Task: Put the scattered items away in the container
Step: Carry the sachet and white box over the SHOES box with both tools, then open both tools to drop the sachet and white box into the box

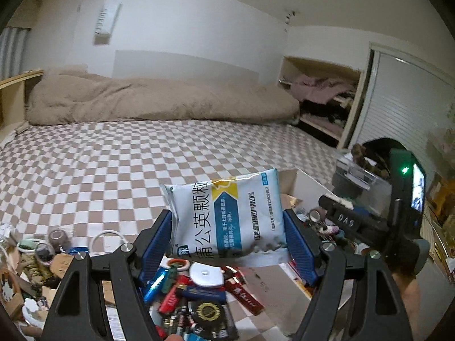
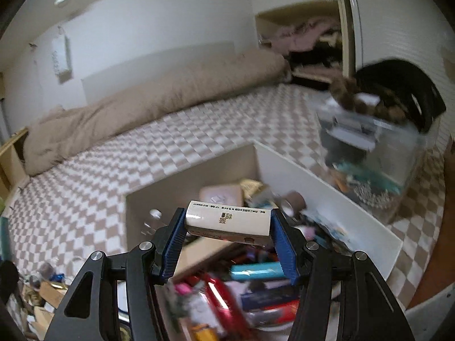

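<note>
**A:** Above the white box point(image 2: 327, 196), how far along are we?

**B:** Partway, I'd judge. The box, open-topped on the checkered bed point(image 1: 99, 164), already holds a jumble: a roll of tape, a pinkish case, small packets. Plenty is left, though. A heap of lighters, batteries and red packs point(image 1: 196, 298) lies on the bed just short of the box, and more clutter sits well to the left of it.

**A:** And the tools?

**B:** Both are loaded. The left tool point(image 1: 229, 233) clamps a medicine sachet point(image 1: 227, 216) by its side edges, held in the air short of the box's near corner. The right tool point(image 2: 227, 227) squeezes a cream carton point(image 2: 227, 223) across its ends, over the box's open mouth.

**A:** Materials?

**B:** The sachet is glossy, crinkly film, soft and puffed. The carton is stiff card, crisp-edged, with printed text. The box walls look like smooth rigid board, though blur makes that uncertain. The blue finger pads point(image 1: 301, 250) are ribbed.
</note>
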